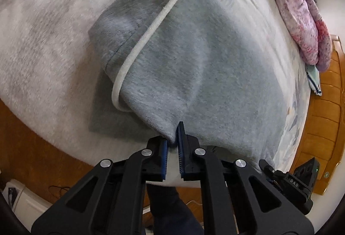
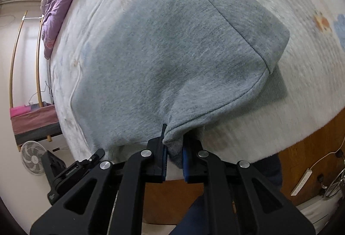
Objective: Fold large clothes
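A large grey fleece garment (image 1: 194, 58) with a white drawstring cord (image 1: 151, 28) lies half lifted over a pale bed cover. My left gripper (image 1: 172, 140) is shut on a pinched corner of the garment at its near edge. In the right wrist view the same grey garment (image 2: 172, 52) shows its knit side and a stitched hem, and my right gripper (image 2: 174, 146) is shut on another near corner. The cloth stretches taut from both grips toward the bed. The other gripper shows at each view's edge.
The white bed cover (image 1: 43, 30) fills both views. A pink and purple quilt (image 1: 301, 19) is bunched at the far side. A wooden bed frame (image 1: 323, 116) and wood floor lie below. A fan (image 2: 32, 157) and a power strip (image 2: 301, 183) stand on the floor.
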The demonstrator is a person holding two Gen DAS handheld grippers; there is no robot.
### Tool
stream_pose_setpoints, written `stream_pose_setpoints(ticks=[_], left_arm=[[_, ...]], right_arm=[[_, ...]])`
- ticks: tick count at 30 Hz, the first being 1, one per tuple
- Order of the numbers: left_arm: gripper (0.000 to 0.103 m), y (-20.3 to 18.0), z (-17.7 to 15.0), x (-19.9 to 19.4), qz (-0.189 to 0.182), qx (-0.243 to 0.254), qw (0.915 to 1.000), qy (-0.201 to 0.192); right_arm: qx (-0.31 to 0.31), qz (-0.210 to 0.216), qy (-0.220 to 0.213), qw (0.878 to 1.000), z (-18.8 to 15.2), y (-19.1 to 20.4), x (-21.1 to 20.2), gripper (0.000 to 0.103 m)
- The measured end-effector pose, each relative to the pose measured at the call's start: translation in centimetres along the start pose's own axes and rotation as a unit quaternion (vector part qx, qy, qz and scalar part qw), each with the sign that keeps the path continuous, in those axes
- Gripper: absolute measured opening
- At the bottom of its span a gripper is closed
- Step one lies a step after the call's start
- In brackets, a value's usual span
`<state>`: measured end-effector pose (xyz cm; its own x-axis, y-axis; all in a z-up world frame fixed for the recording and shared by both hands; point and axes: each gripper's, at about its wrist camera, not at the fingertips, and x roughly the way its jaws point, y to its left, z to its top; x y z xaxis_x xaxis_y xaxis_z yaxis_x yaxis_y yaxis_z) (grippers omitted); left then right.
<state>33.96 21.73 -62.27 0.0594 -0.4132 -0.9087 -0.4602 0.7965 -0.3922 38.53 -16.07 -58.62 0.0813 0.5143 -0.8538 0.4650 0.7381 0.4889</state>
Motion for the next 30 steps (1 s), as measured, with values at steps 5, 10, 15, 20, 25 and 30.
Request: stream_pose_setpoints(ticks=[5, 10, 15, 20, 25, 30], left_arm=[[0.008, 1.6, -1.3, 1.7, 0.025, 0.002, 0.9996, 0.016], [0.007, 2.3, -1.5, 4.0, 0.041, -0.002, 0.9988, 0.028], [0.009, 2.5, -1.2, 3.6, 0.019, -0.011, 0.9992, 0.032], [0.026, 1.7, -2.1, -1.3, -0.016, 0.007, 0.9993, 0.032], [0.034, -1.5, -0.6, -6.8, -0.041, 0.038, 0.998, -0.032], [0.041, -5.2, 5.3, -6.5, -0.04, 0.071, 0.9925, -0.091]], right_arm=[[-0.002, -0.026, 0.005, 1.0, -0.8, -1.2, 1.8, 0.01], [-0.026, -0.057, 0.013, 0.998, -0.1, -1.8, 4.8, 0.01], [-0.033, -0.059, 0.037, 0.997, 0.7, -0.8, 4.8, 0.016], [-0.059, -0.068, 0.039, 0.995, 0.5, 0.3, 0.0, 0.039], [-0.11, -0.089, -0.01, 0.99, 1.6, 1.9, -5.1, 0.024], [-0.18, -0.078, -0.089, 0.977, 6.6, 5.7, -5.6, 0.003]])
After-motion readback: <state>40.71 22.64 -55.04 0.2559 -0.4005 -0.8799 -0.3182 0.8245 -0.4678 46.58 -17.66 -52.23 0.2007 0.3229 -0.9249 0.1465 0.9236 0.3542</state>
